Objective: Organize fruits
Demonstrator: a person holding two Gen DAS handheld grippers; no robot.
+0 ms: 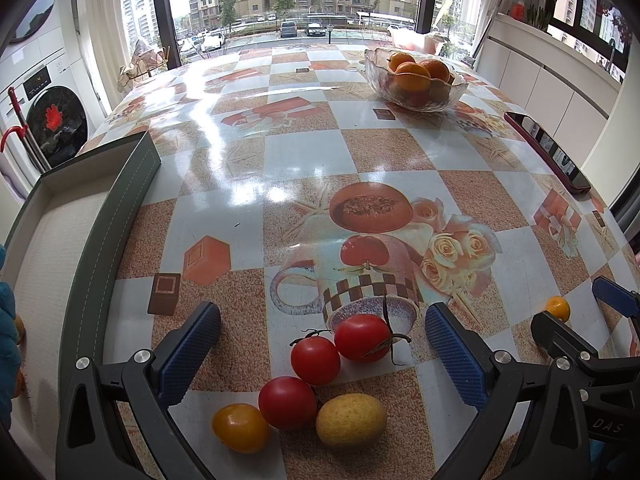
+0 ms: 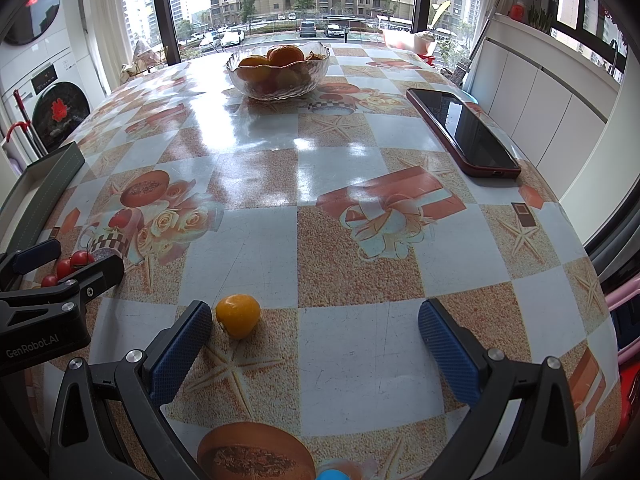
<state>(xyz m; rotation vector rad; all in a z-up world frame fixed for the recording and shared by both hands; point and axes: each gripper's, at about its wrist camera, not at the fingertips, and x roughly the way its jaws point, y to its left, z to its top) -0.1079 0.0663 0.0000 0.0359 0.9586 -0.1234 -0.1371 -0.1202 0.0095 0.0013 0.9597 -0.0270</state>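
Note:
Three red tomatoes point(image 1: 316, 360), a yellow tomato point(image 1: 240, 427) and a lemon point(image 1: 351, 421) lie together on the patterned table between the wide-spread fingers of my left gripper point(image 1: 320, 344), which is open and touches none of them. A small orange fruit point(image 2: 238, 315) sits alone just ahead of the left finger of my right gripper point(image 2: 316, 328), also open and empty. A glass bowl point(image 1: 416, 80) holding oranges stands at the far side. An empty green tray point(image 1: 116, 208) lies at the left.
A phone in a red case point(image 2: 464, 132) lies near the table's right edge. A washing machine point(image 1: 52, 120) stands beyond the left edge, windows behind the far edge. A blue sleeve point(image 1: 6, 320) shows at the far left.

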